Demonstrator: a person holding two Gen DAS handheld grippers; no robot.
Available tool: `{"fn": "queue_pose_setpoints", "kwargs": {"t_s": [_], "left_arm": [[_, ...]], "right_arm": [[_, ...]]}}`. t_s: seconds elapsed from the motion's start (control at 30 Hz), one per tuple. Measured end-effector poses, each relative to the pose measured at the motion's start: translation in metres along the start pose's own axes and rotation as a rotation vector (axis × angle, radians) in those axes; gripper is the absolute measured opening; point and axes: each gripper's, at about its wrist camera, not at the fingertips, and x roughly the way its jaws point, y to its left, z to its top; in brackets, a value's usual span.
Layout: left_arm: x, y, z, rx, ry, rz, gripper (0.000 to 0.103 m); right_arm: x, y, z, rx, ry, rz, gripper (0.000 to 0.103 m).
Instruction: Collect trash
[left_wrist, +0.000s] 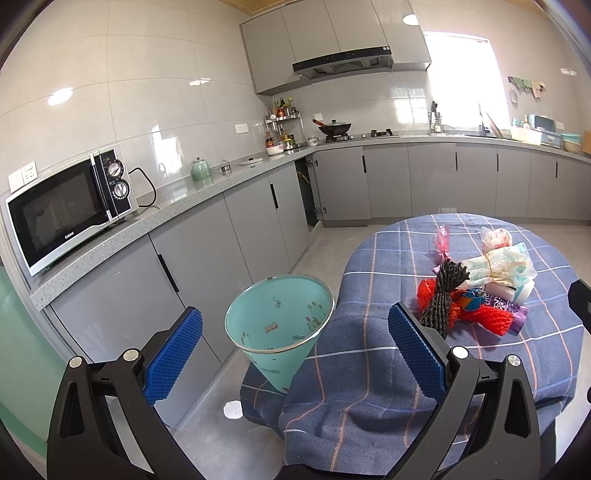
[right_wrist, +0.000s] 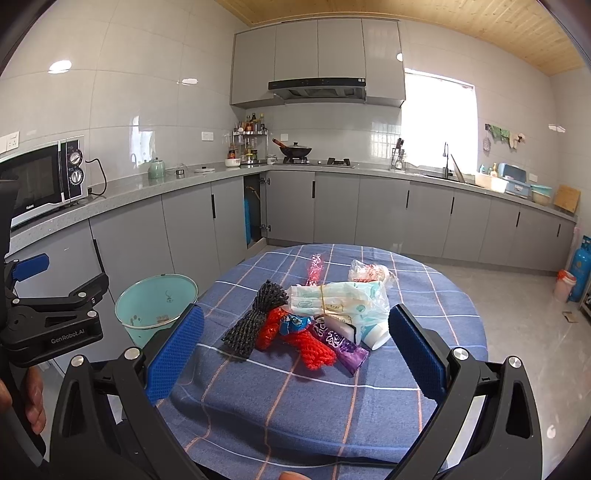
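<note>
right gripper (right_wrist: 295, 347) wide open, empty, short of heaped trash: black mesh bundle (right_wrist: 255, 319), red net (right_wrist: 314, 345), purple wrapper (right_wrist: 338, 345) on blue checked tablecloth (right_wrist: 295, 406). left gripper (left_wrist: 295, 350) wide open, empty, facing teal plastic bin (left_wrist: 279, 319) beside table. risk: tangled netting dragging neighbours off the edge.

Near half of round table (right_wrist: 314, 398) bare, open approach to trash pile (right_wrist: 314, 317) at centre. Teal bin (right_wrist: 155, 302) left, touching tablecloth edge, mouth unobstructed. Left gripper (right_wrist: 55, 291) near bin.

Both wrist views toward table (left_wrist: 369, 258)
</note>
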Motion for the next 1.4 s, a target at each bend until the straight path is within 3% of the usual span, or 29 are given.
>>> {"fn": "queue_pose_setpoints", "kwargs": {"t_s": [1.1,1.4], "left_arm": [[-0.002,-0.004,-0.002,0.009,-0.004,-0.001,0.099],[0.021,-0.016,-0.007,0.029,-0.021,-0.041,0.099]], "right_arm": [[0.004,-0.005,-0.002,0.000,0.008,-0.008,0.098],[0.028,-0.038,-0.011,0.049,0.023,-0.105,0.098]]}}
